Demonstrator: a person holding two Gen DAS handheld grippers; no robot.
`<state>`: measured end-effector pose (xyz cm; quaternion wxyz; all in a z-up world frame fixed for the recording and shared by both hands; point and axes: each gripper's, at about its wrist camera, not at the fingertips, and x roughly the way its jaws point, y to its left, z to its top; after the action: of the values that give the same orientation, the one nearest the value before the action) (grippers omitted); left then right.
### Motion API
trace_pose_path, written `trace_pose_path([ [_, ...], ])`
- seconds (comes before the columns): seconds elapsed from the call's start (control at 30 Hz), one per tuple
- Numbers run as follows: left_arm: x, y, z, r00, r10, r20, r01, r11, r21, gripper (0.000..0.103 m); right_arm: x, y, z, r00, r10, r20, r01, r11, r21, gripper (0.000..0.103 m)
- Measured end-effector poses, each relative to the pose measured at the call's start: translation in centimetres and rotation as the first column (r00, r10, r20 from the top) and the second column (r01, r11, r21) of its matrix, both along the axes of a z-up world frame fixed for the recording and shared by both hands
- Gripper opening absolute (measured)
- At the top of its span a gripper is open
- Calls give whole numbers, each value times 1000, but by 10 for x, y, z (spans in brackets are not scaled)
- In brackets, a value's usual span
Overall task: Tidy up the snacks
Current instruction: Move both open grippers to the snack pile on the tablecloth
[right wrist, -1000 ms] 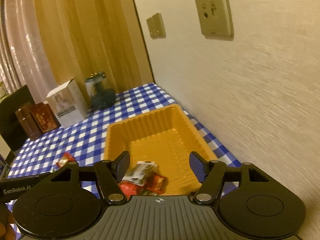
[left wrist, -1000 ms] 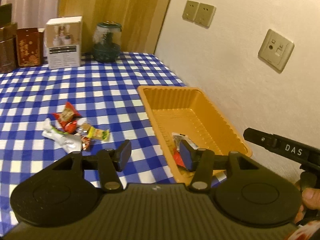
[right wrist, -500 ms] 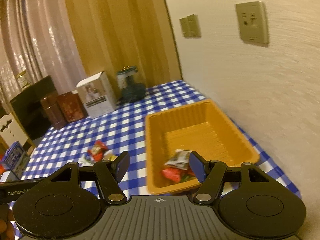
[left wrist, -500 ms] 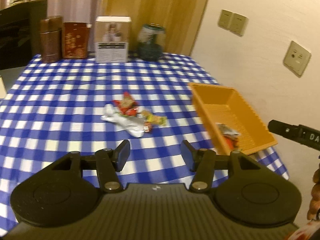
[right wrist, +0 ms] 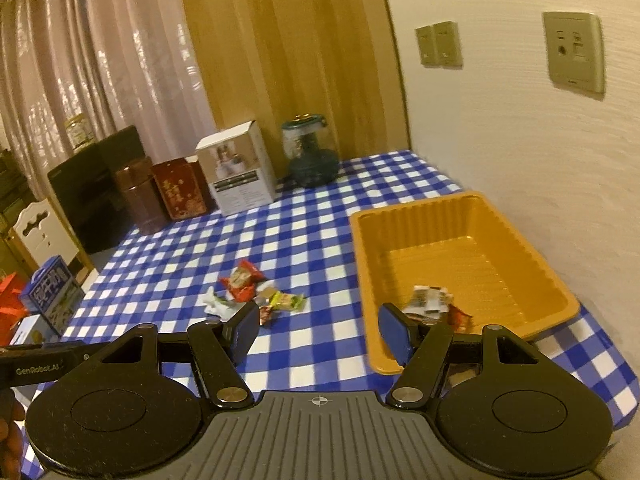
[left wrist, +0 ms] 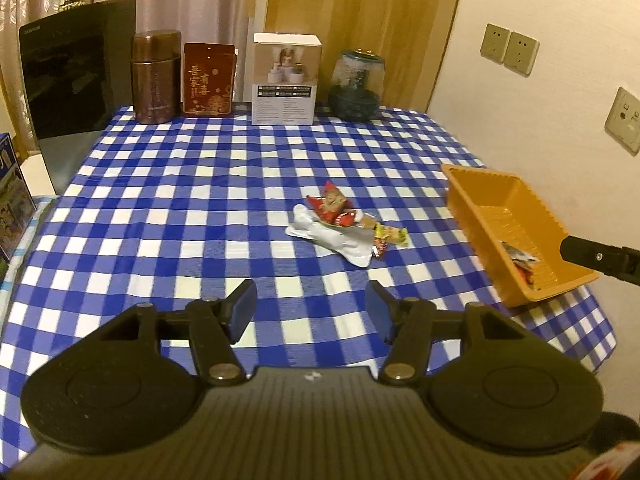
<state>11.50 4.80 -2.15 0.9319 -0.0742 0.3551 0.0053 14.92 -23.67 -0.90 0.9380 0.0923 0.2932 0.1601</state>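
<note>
A small pile of snack packets [left wrist: 344,222] lies mid-table on the blue checked cloth: a red one, a white one and a yellow-green one. It also shows in the right wrist view [right wrist: 256,296]. An orange tray [left wrist: 476,192] stands at the table's right edge by the wall, with a few packets [right wrist: 434,304] in its near end; its rim shows in the right wrist view [right wrist: 432,206]. My left gripper [left wrist: 312,310] is open and empty, held back from the pile. My right gripper [right wrist: 318,326] is open and empty, in front of the tray's near left corner.
Along the table's far edge stand a brown canister [left wrist: 156,76], a red tin [left wrist: 208,78], a white box [left wrist: 286,80] and a glass jar [left wrist: 356,84]. A black panel [left wrist: 76,68] leans at the far left. The wall with sockets runs along the right.
Both grippers have pulled back and up from the tray, so more of the table shows. The left one has swung left towards the snack pile. Both stay open.
</note>
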Motion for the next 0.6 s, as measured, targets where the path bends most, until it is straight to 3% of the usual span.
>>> trace_pose_path([
  [0.37,33,17,-8,999,-32,-20,33,998,53,61,26,51,-24,996,93,-7,-93,995,-40,66],
  [0.6,72,24,-28,998,-49,-41,51,997,58,61,56,82,-54,989,149,-24,-150,985,-88,65],
])
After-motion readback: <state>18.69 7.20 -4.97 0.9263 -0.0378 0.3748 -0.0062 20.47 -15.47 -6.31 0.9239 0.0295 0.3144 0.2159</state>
